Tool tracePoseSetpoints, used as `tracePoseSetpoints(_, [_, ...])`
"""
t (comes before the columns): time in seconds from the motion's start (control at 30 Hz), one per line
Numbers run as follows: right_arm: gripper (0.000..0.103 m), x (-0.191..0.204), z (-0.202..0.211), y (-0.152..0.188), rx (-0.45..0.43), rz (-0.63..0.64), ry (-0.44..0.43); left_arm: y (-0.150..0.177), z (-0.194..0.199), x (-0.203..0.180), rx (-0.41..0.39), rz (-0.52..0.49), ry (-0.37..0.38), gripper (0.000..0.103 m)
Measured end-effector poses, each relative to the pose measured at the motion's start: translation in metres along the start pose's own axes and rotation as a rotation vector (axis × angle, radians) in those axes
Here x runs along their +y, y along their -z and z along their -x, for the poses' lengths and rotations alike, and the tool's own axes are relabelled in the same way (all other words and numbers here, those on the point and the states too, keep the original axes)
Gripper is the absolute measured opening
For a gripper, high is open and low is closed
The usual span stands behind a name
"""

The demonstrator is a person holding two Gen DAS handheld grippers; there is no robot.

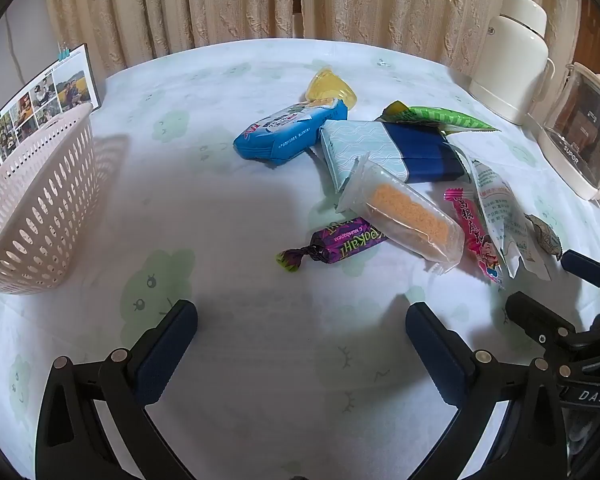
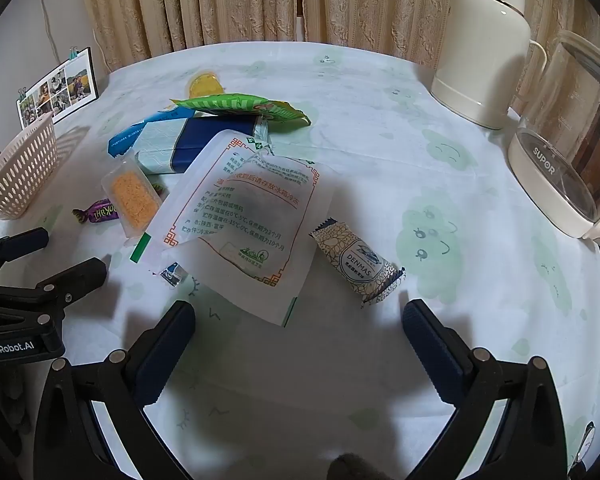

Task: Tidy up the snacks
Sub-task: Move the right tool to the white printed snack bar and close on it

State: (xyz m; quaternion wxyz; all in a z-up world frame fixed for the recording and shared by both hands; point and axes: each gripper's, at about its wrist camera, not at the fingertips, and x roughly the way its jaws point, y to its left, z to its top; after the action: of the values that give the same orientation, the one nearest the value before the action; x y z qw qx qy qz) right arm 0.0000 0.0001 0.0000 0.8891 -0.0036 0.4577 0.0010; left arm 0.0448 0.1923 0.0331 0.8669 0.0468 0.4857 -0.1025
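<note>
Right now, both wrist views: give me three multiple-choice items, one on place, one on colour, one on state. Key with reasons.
1. Where does the basket stand relative to the snack pile?
A. to the left of it
B. in the middle of it
C. behind the flask

2. What colour is the wrapper of the twisted-end candy?
A. white
B. purple
C. orange

3. What state are the left gripper and right gripper in?
A. both shut on snacks
B. left shut, right open
C. both open and empty

Key:
1 A, the basket sits at the table's left edge, apart from the snacks.
2 B, the candy's wrapper is purple with yellow lettering.
3 C, in each wrist view the fingers stand wide apart with only tablecloth between them.
</note>
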Motion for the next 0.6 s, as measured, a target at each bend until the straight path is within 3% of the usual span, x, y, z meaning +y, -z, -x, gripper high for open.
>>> tracePoseSetpoints(0.6, [0.103,-0.0061,0.0016,-0.0019,0.014,0.009,-0.01,0.0001,-0.0009,-0.0001,0.0,-0.001,0.001,0.103])
